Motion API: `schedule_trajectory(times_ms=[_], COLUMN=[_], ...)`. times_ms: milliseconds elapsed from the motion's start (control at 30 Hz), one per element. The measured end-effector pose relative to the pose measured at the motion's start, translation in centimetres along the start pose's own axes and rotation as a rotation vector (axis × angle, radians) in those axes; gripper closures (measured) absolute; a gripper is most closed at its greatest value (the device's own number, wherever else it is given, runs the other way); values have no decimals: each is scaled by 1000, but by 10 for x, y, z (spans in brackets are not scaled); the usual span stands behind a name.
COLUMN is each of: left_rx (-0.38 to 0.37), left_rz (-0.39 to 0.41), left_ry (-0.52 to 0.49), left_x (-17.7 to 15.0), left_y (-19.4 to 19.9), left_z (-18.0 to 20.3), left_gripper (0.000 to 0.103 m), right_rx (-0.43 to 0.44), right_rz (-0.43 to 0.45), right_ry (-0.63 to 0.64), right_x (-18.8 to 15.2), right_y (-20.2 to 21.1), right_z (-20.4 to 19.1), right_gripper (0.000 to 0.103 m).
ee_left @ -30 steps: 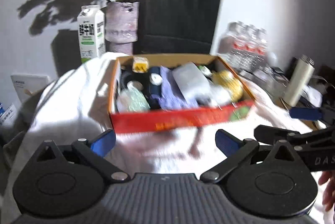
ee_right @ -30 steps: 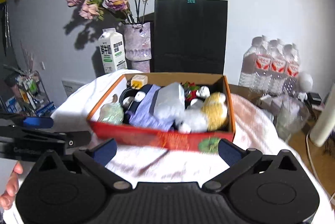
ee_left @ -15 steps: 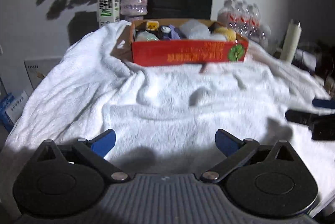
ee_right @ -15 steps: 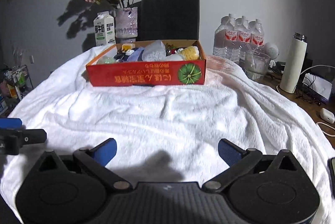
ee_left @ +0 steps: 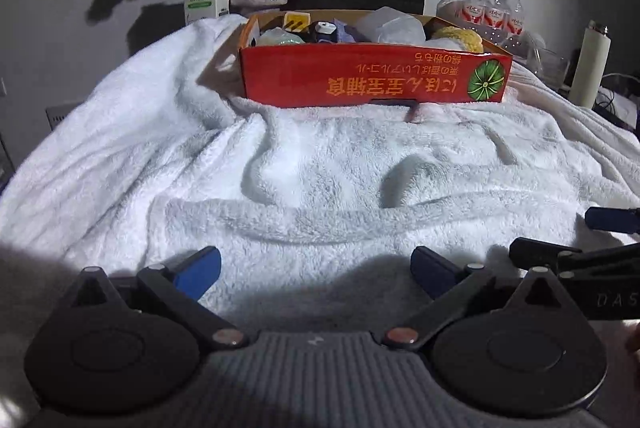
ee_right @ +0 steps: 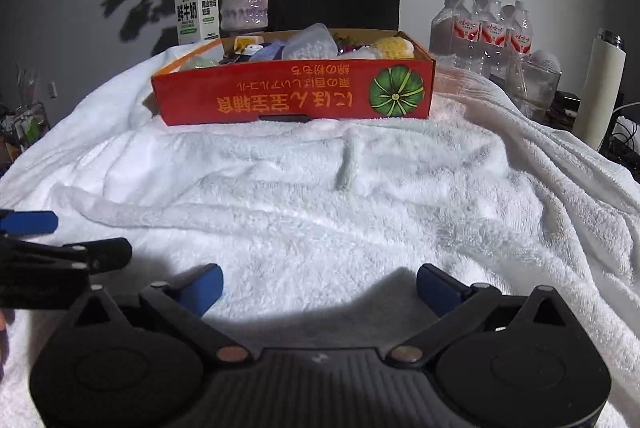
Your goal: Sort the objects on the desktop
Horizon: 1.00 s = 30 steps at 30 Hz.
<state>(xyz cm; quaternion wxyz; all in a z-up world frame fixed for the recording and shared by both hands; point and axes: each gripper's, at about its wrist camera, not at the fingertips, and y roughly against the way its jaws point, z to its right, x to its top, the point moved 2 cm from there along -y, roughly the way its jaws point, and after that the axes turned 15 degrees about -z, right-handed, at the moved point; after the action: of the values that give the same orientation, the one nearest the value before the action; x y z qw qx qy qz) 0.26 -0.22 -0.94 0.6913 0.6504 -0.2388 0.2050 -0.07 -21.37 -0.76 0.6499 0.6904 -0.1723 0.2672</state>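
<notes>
Red box (ee_left: 372, 78) sits far across the towel (ee_left: 320, 188); both grippers hover low, side by side, jaws spread, empty.

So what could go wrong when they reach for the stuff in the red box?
The box sits on a rumpled white towel, so a nudge might slide or tip it. Its contents are heaped above the rim, so pulling one out could spill others. A glass and bottle stand near the right tool's side; a wide swing might knock them.

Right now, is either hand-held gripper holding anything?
Left hand-held gripper: open, holding nothing.
Right hand-held gripper: open, holding nothing.
</notes>
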Motion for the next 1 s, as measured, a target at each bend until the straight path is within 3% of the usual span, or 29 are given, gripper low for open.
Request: schedule_trajectory(times_ms=[1000], left_rx=[-4], left_rz=[-12], left_ry=[0], left_x=[10], left_y=[-7], left_z=[5], left_gripper=[0], right_rx=[-9], right_rz=[-7], right_ry=[-26], right_x=[10], right_y=[-9], right_z=[0], right_gripper=[0])
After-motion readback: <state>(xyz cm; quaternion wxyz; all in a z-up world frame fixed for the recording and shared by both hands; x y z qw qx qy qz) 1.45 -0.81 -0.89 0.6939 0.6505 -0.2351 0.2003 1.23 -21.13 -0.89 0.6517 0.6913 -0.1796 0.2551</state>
